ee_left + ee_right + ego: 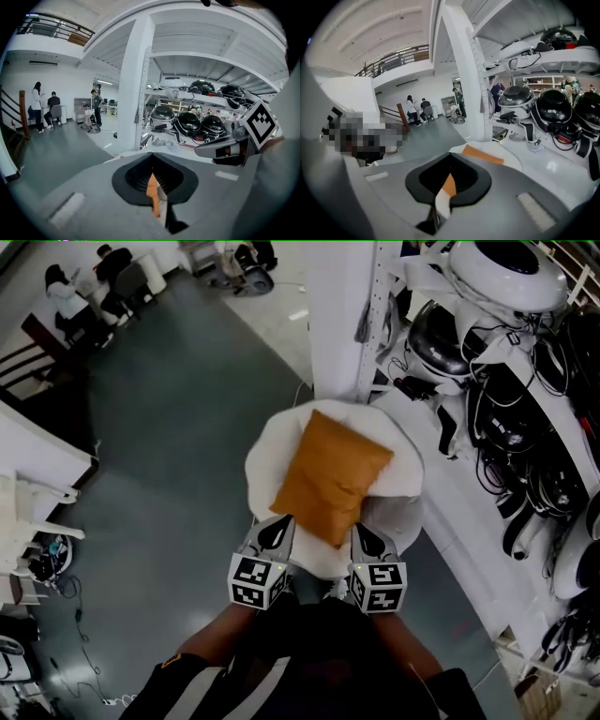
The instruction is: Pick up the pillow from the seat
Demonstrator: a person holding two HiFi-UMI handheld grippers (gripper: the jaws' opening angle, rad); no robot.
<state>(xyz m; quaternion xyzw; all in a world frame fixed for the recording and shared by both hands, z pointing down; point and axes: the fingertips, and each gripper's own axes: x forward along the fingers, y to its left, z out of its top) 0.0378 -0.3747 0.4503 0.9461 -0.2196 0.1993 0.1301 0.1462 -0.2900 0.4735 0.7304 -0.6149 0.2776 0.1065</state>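
An orange pillow [330, 476] lies tilted on a round white seat [405, 476] just in front of me. My left gripper [277, 529] sits at the pillow's near left edge and my right gripper [364, 538] at its near right corner. Both sets of jaws are closed together, with nothing gripped. In the left gripper view, the left gripper [157, 199] shows only a sliver of the pillow [152, 188] through the slit between its jaws. In the right gripper view, the right gripper [443, 199] points at the pillow [483, 154] lying on the seat [513, 164].
A white pillar [337, 315] rises right behind the seat. Shelves with helmets and cables [506, 381] line the right side. Grey floor [178, 446] spreads to the left, with people at a desk [84, 287] far off and cables [56, 568] by a white stand.
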